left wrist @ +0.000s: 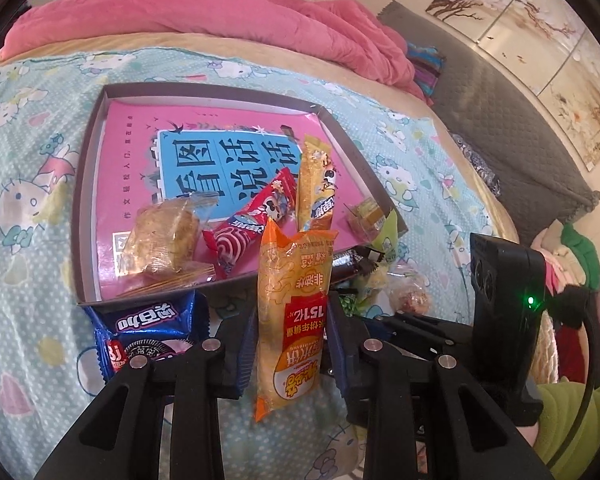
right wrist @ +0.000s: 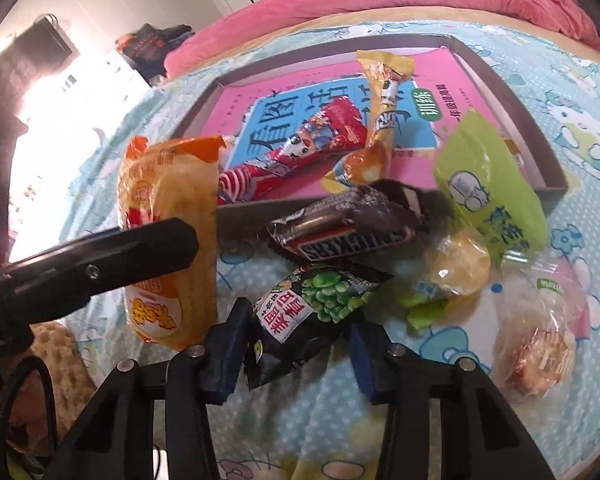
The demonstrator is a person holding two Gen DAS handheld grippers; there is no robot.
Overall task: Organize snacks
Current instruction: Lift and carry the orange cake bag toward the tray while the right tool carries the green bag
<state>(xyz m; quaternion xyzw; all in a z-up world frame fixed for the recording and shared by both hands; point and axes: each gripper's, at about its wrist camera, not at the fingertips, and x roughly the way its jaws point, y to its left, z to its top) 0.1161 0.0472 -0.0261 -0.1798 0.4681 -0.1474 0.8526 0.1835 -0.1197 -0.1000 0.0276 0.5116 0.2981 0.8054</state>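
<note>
L hand-held gripper (left wrist: pixel 290 344): jaws nearly closed, pads clamped on orange rice-cracker pack (left wrist: pixel 294 312). Pack hangs upright, off the bed, in front of the tray's near wall.

R hand-held gripper (right wrist: pixel 296 356): jaws partly open, astride black green-pea packet (right wrist: pixel 312 312). Packet lies on the bedsheet (right wrist: pixel 320 432), lower end between the blue pads; L pad at its edge, R pad appears clear of it. Firm grip: cannot tell.

Tray (left wrist: pixel 86 184), shallow, dark-walled, on bedsheet; pink book (left wrist: pixel 140 128) covers its floor. In tray, on book:
- clear-wrapped cake (left wrist: pixel 164 240), near L corner
- red snack stick (left wrist: pixel 252 220), centre, diagonal
- yellow snack stick (left wrist: pixel 314 184), just R of red one
- small clear-wrapped sweet (left wrist: pixel 364 216), near R wall

Outside tray, on bedsheet:
- blue Oreo pack (left wrist: pixel 148 328), against near wall, L side
- Snickers bar (right wrist: pixel 348 228), near wall
- light-green pouch (right wrist: pixel 492 184), leaning over tray's near R corner
- yellow jelly cup (right wrist: pixel 458 264), just below pouch
- clear-bagged pastry (right wrist: pixel 536 352), far R
</note>
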